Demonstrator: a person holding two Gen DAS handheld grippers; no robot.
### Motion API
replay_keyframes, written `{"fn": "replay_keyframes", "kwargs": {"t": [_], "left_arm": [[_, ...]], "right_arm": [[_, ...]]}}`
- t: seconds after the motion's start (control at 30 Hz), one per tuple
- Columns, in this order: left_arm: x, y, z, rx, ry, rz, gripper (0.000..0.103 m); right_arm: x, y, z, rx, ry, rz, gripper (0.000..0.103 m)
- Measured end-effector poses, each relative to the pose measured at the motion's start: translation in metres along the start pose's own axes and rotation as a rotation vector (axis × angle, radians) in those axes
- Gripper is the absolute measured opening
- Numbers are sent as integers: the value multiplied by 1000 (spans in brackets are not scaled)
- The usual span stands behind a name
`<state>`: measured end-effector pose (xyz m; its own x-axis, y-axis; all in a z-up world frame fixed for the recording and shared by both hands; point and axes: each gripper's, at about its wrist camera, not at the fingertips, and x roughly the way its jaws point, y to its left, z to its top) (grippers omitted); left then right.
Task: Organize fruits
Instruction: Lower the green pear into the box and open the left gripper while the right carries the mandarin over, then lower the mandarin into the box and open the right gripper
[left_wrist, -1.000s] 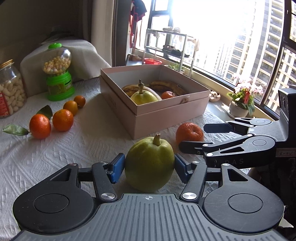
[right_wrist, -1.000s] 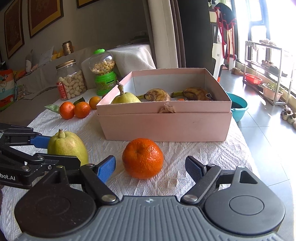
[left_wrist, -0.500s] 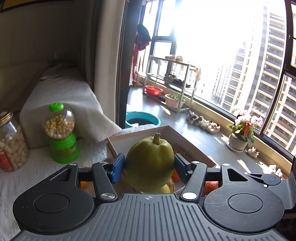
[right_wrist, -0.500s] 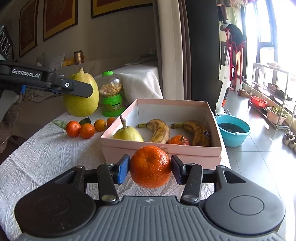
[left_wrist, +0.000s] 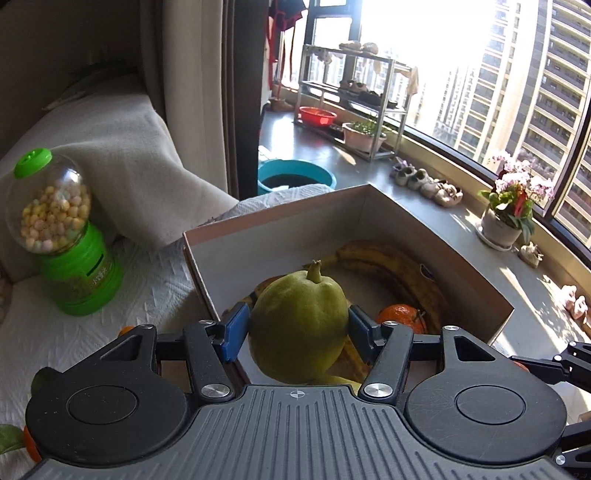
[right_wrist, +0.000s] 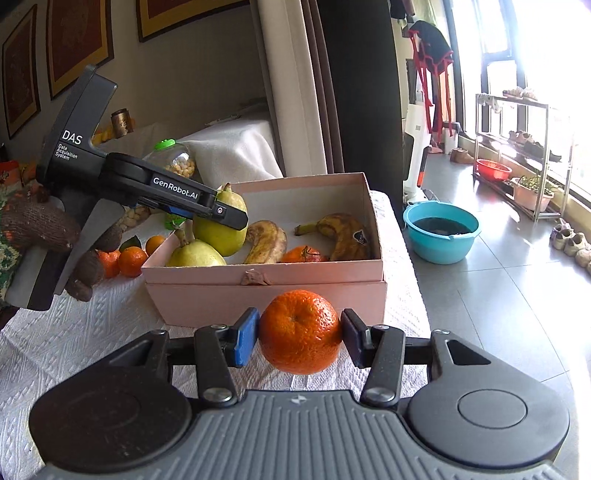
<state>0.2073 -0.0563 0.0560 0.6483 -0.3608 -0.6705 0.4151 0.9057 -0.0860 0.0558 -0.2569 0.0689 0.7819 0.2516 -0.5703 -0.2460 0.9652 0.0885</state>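
pear (left_wrist: 297, 328) yellow-green | mandarin (right_wrist: 300, 330) orange | box (right_wrist: 266, 295) pale pink | tablecloth (right_wrist: 92, 332) white, zigzag-textured

Bare box floor (right_wrist: 314, 206) behind bananas (right_wrist: 343, 236); near wall (right_wrist: 266, 273) ahead.

- A green pear (left_wrist: 299, 325), stem up, hangs above the open pink box (right_wrist: 258, 291), clamped at its sides.
- An orange (right_wrist: 300, 330), dimpled and bright, is gripped clear of the cloth in front of the box.
- Inside the box lie another pear (right_wrist: 194, 254), two browned bananas (right_wrist: 267, 242) and a small orange (right_wrist: 303, 254).
- More small oranges (right_wrist: 131, 260) sit left of the box.
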Motion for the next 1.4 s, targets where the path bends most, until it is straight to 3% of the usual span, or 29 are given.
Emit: {"fn": "replay_keyframes", "kwargs": {"t": [0.23,0.37,0.47,0.67,0.8,0.97,1.07,1.17,1.3,1.4], "left_arm": [[-2,-2,1,-14,-9,14,64],[-4,6,5,-66,-26,40,56],[-16,7,6,-53,-42,15,56],[-64,23,-11,-136,-154,-10,56],[-99,28,-52,-112,-224,54,56],[-106,38,-99,-93,-144,91,56],[-108,52,-118,-110,-117,92,56],[-114,71,-129,-119,-127,130,56],[-120,102,-138,-190,-212,229,56],[-132,135,-145,-345,-342,301,56]], "right_arm": [[1,6,3,-22,-8,7,48],[-2,7,2,-18,-5,0,48],[-3,6,0,-22,0,-2,48],[-5,4,10,12,-12,3,48],[-3,0,44,6,-52,12,48],[70,-1,115,47,53,31,48],[120,3,137,60,81,86,53],[146,10,145,82,123,15,56],[134,38,149,8,111,-2,58],[125,73,151,-43,135,38,61]]}}
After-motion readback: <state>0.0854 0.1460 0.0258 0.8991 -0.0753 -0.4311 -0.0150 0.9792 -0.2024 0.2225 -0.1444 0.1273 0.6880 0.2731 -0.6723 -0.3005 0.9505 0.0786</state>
